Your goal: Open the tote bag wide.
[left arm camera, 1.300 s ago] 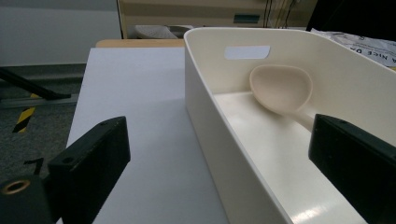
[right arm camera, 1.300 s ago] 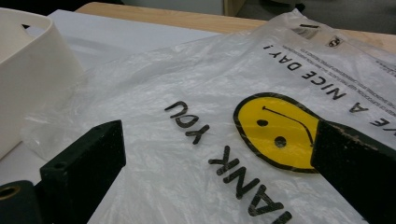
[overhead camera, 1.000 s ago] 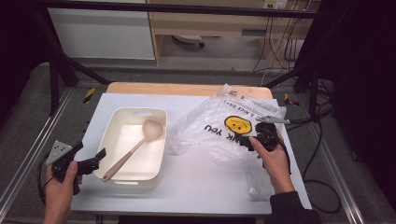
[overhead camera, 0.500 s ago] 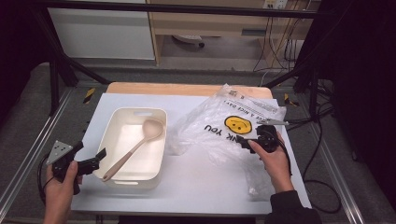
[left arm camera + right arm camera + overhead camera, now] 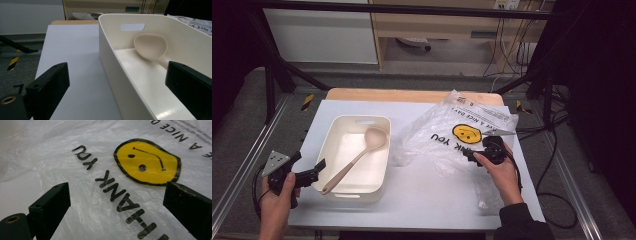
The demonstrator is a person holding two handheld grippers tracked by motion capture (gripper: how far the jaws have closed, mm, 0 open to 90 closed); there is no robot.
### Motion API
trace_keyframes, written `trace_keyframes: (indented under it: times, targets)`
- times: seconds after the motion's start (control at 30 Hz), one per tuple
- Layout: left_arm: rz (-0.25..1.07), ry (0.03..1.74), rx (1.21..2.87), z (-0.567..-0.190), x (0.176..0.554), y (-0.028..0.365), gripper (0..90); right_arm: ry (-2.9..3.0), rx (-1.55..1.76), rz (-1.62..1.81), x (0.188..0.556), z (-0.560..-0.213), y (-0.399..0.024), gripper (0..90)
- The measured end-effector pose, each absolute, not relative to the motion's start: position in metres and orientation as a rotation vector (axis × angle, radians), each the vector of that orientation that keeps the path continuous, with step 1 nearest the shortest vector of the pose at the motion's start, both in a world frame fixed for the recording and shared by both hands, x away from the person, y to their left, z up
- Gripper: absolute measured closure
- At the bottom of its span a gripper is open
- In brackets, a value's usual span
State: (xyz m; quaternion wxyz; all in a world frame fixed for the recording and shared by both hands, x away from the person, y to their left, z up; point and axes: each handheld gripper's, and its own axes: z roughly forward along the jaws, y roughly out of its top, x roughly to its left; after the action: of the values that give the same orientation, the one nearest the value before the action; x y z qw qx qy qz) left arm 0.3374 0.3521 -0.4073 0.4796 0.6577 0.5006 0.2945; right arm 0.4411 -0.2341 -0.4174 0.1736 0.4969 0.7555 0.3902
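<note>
Jaws spread wide, we held our right gripper (image 5: pixel 473 156) over the plastic bag (image 5: pixel 447 137) and our left gripper (image 5: pixel 314 172) astride the tub (image 5: pixel 379 165) wall, ready to grasp each.

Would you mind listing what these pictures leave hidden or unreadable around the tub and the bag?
- Spoon handle: in the left gripper view, hidden behind the left tool's jaw.
- Plastic bag lettering: in the right gripper view, cut off at the top and bottom edges.
- Right tool: in the high view, too small and dark to tell its jaws' opening.
- Tub floor: partly covered by the spoon.

White table (image 5: pixel 427 195): cream tub (image 5: pixel 353 189), plastic bag (image 5: pixel 437 137)
</note>
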Motion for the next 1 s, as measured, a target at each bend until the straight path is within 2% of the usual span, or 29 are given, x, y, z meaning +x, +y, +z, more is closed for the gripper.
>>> trace_keyframes:
  times: [0.23, 1.0]
  targets:
    - [0.72, 1.225, 1.608, -0.408, 0.337, 0.352, 5.1, 2.204, 1.352, 1.094, 0.443, -0.424, -0.222, 9.6]
    - [0.721, 1.227, 1.609, -0.408, 0.338, 0.352, 5.1, 2.375, 1.251, 0.972, 0.444, -0.449, -0.182, 4.6]
